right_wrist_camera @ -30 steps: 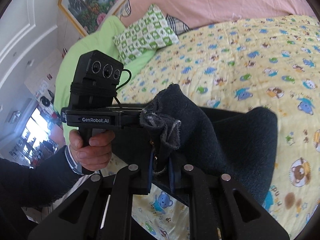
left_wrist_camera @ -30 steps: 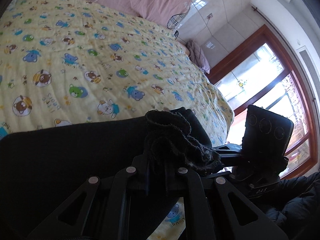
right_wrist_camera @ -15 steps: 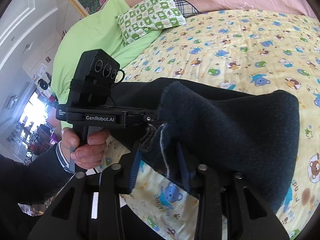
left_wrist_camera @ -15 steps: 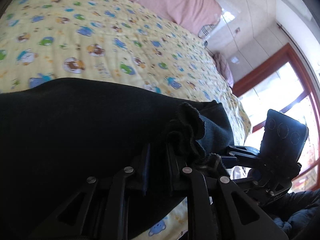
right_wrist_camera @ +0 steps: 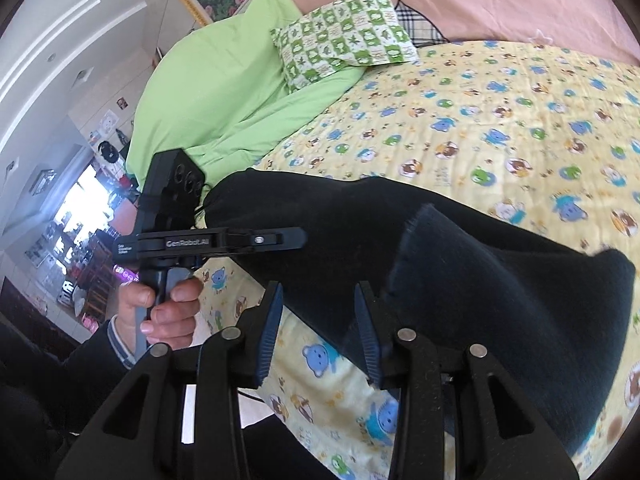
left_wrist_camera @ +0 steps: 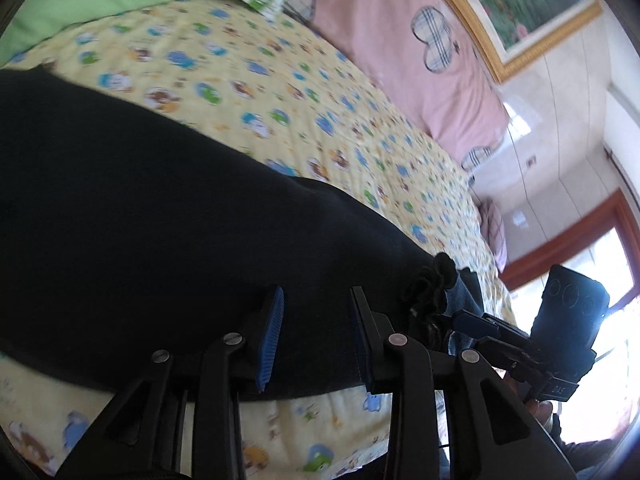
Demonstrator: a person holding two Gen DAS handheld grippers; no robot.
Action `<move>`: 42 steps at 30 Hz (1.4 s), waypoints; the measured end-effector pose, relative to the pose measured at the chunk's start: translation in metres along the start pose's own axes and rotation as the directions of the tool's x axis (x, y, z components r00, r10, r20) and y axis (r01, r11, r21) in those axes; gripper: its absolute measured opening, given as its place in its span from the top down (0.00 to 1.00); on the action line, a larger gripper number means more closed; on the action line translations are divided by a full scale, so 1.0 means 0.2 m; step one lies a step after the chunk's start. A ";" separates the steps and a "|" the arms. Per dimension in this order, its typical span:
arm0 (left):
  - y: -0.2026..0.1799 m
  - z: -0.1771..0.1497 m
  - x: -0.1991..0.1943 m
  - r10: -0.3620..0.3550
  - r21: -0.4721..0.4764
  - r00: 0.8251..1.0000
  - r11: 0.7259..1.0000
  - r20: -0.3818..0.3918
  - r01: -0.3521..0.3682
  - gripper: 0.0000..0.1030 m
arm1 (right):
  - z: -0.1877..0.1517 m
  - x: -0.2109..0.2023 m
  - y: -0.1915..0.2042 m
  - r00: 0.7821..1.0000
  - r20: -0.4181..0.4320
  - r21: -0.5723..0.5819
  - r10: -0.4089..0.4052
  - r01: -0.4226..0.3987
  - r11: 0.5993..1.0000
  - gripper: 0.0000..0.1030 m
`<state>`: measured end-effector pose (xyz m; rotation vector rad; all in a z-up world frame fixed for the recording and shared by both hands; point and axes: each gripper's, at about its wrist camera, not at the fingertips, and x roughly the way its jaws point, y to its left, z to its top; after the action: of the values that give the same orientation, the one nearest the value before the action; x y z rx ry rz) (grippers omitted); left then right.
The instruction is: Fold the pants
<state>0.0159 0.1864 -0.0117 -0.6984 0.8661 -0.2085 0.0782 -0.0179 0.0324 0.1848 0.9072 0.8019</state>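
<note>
Black fleecy pants (right_wrist_camera: 460, 248) lie flat across the near edge of the bed's yellow cartoon-bear sheet (right_wrist_camera: 500, 120). Both tools are spread wide with nothing pinched: the left tool (left_wrist_camera: 316, 312) and right tool (right_wrist_camera: 318, 308) sit just above the fabric's near edge.

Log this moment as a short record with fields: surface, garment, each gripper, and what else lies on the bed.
surface: bed with yellow cartoon-print sheet
garment: dark pants lying on the sheet, one layer folded over
left gripper: open, fingers spread over the pants, nothing clamped
right gripper: open, cloth edge between the fingers but not pinched
bedding: green blanket, green checked pillow, pink pillow
</note>
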 end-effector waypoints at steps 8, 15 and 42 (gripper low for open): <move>0.17 -0.06 -0.28 0.100 -0.115 0.988 0.990 0.119 -0.087 0.67 | 0.08 0.12 0.07 0.999 -0.030 -0.040 0.033 -0.034 0.999 0.62; 0.29 -0.15 -0.48 0.199 -0.225 0.961 0.962 0.190 -0.155 0.67 | 0.14 0.23 0.14 0.996 -0.058 -0.068 0.067 -0.071 0.995 0.62; 0.60 -0.22 -0.72 0.348 -0.474 0.906 0.857 0.240 -0.203 0.53 | 0.43 0.66 0.34 0.979 -0.167 -0.191 0.117 -0.149 0.970 0.58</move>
<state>-0.1220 0.3189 -0.0176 -0.9849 0.6936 0.3718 0.1539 0.1364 0.0344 0.0045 0.9593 1.0392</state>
